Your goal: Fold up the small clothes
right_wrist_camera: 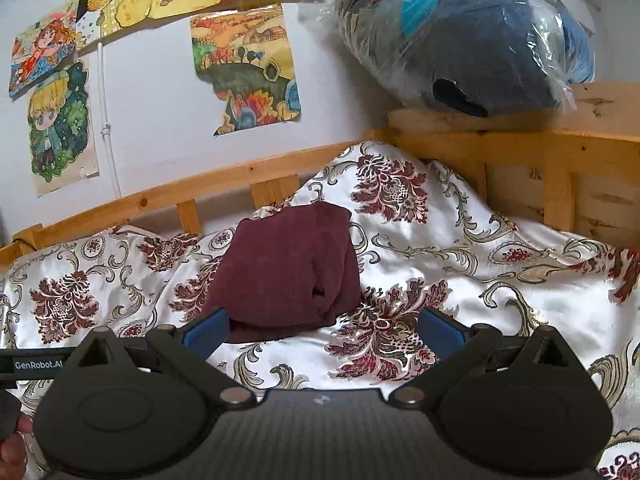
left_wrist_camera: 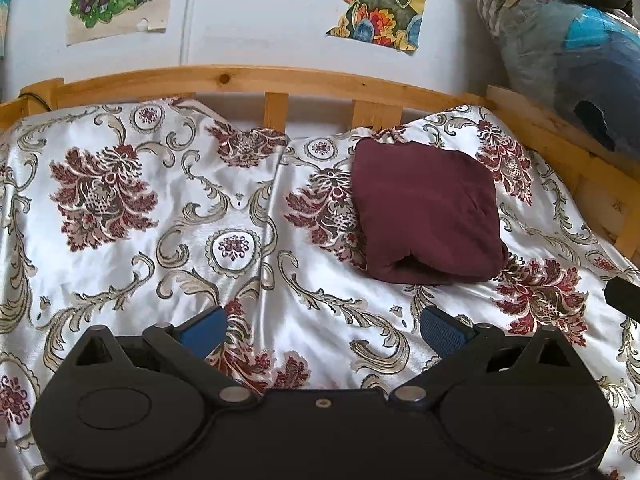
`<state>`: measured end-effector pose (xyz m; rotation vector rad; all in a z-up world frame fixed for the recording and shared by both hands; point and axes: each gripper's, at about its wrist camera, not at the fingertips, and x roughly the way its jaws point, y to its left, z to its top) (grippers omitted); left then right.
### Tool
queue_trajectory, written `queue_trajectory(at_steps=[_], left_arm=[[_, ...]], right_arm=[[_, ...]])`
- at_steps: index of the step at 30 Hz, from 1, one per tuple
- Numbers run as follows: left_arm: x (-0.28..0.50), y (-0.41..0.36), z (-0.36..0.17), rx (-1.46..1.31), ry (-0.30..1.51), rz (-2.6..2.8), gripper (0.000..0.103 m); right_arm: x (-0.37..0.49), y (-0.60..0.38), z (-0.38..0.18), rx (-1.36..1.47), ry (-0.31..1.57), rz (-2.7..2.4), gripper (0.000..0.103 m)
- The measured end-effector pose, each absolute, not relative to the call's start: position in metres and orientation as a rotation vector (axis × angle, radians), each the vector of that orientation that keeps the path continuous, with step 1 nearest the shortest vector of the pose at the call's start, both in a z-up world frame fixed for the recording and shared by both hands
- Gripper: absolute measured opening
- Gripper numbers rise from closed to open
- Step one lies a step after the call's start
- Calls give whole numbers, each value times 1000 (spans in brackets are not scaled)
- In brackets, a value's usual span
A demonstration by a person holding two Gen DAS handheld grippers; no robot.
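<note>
Bedspread (left_wrist_camera: pixel 132 216) with the red flower print covers the bed. Left hand-held gripper (left_wrist_camera: pixel 322 330) hangs over it, jaws wide, holding nothing. Folded maroon cloth (left_wrist_camera: pixel 424 212) sits at its 1 o'clock near the wooden rail (left_wrist_camera: pixel 240 78). Right hand-held gripper (right_wrist_camera: pixel 322 330) also gapes wide and empty, cloth (right_wrist_camera: pixel 288 268) at 11 o'clock.

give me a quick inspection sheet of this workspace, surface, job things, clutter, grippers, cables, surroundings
surface: bedspread, shiny white with dark red flowers, wrinkled, covering the bed.
job's things: maroon garment, folded into a compact bundle, lying on the bedspread untouched.
clutter: nothing seen on the bedspread besides the garment.
grippers: left gripper open, empty, above the cloth; right gripper open, empty, just short of the garment's near edge.
cables: thin dark cable at the bed rail's left end.
surroundings: wooden bed rail; drawings on the white wall; plastic-wrapped bundle on the headboard corner.
</note>
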<state>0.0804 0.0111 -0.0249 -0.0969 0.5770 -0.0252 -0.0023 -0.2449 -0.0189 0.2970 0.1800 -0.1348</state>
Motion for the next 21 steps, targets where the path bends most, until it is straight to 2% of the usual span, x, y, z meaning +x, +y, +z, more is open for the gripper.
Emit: queue_trajectory(at_steps=[21], left_arm=[[77, 5, -24, -52, 558, -46, 102]], right_arm=[[7, -241, -25, 275, 220, -142, 103]])
